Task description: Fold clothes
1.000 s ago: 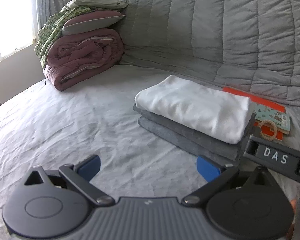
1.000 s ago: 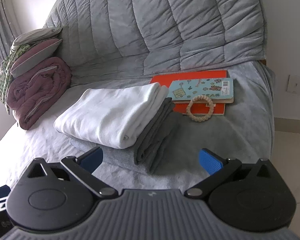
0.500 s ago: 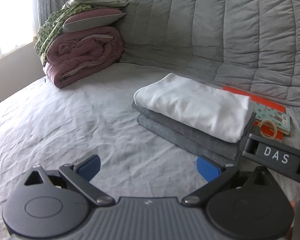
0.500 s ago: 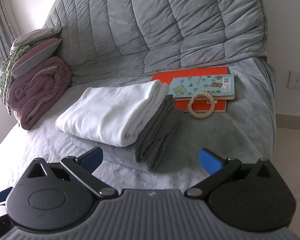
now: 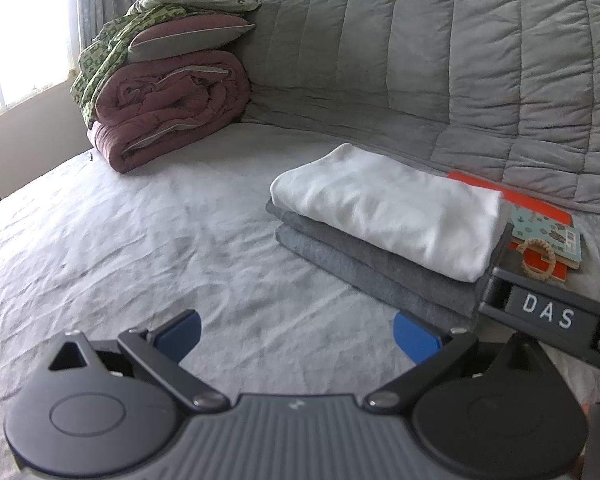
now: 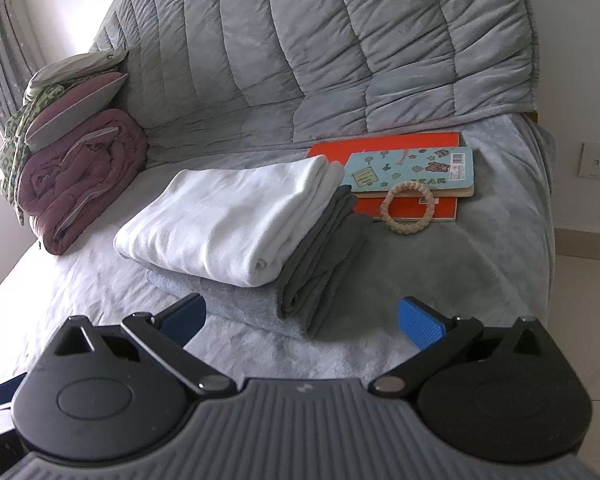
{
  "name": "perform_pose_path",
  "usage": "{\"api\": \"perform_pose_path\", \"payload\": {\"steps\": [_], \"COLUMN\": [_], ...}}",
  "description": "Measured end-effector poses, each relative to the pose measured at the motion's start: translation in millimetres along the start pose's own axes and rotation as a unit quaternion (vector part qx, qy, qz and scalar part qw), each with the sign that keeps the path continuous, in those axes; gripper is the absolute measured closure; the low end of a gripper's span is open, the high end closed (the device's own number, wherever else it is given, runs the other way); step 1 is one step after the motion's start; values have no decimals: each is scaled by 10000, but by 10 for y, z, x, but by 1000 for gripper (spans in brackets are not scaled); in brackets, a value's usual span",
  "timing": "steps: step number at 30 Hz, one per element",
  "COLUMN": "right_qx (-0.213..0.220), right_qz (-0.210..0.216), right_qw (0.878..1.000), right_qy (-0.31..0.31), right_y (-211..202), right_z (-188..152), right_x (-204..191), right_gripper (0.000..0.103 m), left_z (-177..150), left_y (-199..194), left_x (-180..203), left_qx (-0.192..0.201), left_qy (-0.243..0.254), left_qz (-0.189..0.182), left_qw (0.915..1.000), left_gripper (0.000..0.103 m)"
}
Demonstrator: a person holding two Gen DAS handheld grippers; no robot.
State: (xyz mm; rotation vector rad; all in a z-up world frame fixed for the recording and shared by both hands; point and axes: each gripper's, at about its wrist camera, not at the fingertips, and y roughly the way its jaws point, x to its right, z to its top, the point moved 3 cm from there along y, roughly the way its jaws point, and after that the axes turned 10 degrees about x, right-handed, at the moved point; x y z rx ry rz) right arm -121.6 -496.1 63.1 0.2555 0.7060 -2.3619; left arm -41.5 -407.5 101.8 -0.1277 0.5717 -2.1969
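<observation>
A folded white garment (image 5: 392,216) (image 6: 228,220) lies on top of two folded grey garments (image 5: 364,268) (image 6: 324,256), a neat stack on the grey bed sheet (image 5: 140,240). My left gripper (image 5: 296,336) hovers open over bare sheet, short of the stack's near corner, with nothing between its blue pads. My right gripper (image 6: 302,318) is open too, just in front of the stack's grey edge and holding nothing. The right gripper's body, marked DAS (image 5: 548,316), shows at the right of the left wrist view.
A rolled maroon duvet (image 5: 172,108) (image 6: 80,176) with pillows on top sits at the far left against the quilted grey backrest (image 6: 340,60). An orange book, a light blue book (image 6: 412,172) and a woven ring (image 6: 408,208) lie right of the stack. The bed edge drops to the floor at the right.
Both grippers have drifted slightly, so the stack sits a little differently in each view. The jaws stay open and the clothes have not moved.
</observation>
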Motion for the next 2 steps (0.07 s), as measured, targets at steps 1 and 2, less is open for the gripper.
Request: {"api": "perform_pose_path", "payload": {"steps": [1, 2], "right_qx": [5, 5], "right_qz": [-3, -2], "right_qw": [10000, 10000], "right_qy": [-6, -11], "right_y": [-2, -1], "right_z": [-2, -3], "right_x": [-4, -6], "right_gripper": [0, 0], "left_z": [-2, -5], "left_y": [-2, -3], "left_x": [-3, -7], "left_qx": [0, 1], "left_qy": [-8, -12], "left_qz": [3, 8], "left_qw": [10000, 10000], "left_gripper": [1, 1]}}
